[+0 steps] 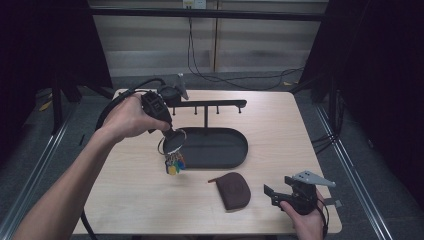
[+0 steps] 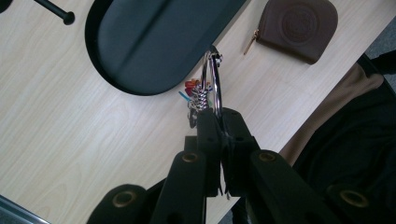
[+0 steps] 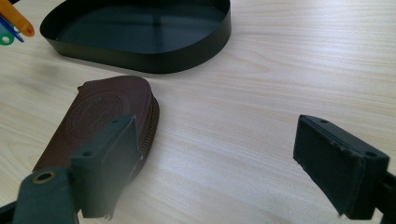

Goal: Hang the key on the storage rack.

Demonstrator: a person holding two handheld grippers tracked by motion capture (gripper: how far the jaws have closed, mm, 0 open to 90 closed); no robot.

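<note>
My left gripper is shut on a large metal key ring, held above the table's middle left. Coloured key tags dangle below the ring. In the left gripper view the ring rises from between the closed jaws, with the tags beside it. A brown zip pouch lies flat near the front edge. My right gripper rests open just right of the pouch, and nothing sits between its fingers.
A black oval tray sits mid-table with a post and a hook bar rising from it. The tray lies beyond the pouch. Bare wood spreads right of the tray. A cable trails off the table's left side.
</note>
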